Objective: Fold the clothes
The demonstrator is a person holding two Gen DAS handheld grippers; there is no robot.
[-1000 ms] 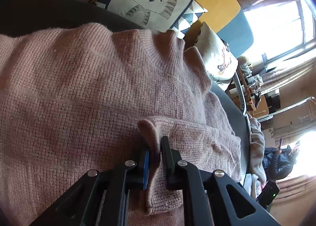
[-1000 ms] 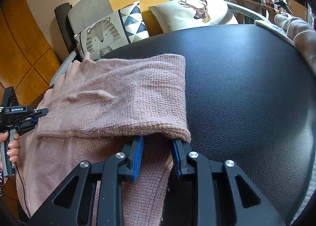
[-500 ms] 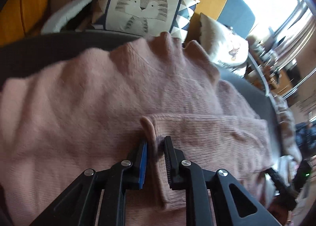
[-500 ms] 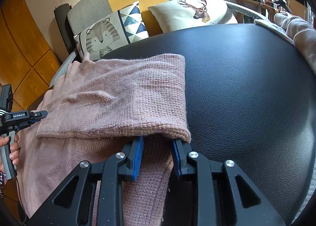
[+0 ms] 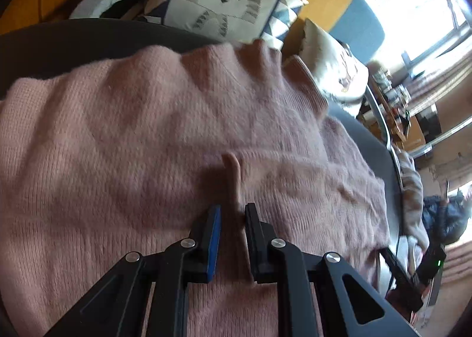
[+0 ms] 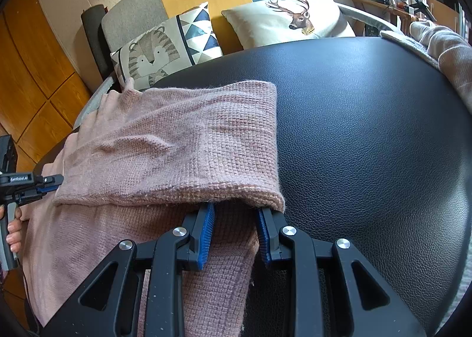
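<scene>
A pink knitted sweater (image 5: pixel 118 160) lies spread on a black leather surface (image 6: pixel 368 160), with one sleeve (image 6: pixel 177 145) folded across its body. My left gripper (image 5: pixel 233 214) is open at the sleeve's cuff end, and a raised fabric edge (image 5: pixel 233 172) stands loosely between its fingers. From the right wrist view the left gripper (image 6: pixel 56 182) sits at the far left, held by a hand (image 6: pixel 13 236). My right gripper (image 6: pixel 234 213) is open, its tips tucked under the folded sleeve's near edge, over the lower layer of the sweater.
A tiger pillow (image 6: pixel 153 54) and a deer pillow (image 6: pixel 289 15) lean on the sofa back behind the surface. Another light garment (image 6: pixel 448 51) lies at the right edge. Bare black leather stretches to the right of the sweater.
The left gripper's fingers have parted from the sleeve cuff they pinched and drawn back a little, and its view has swung. The right gripper has stayed put.
</scene>
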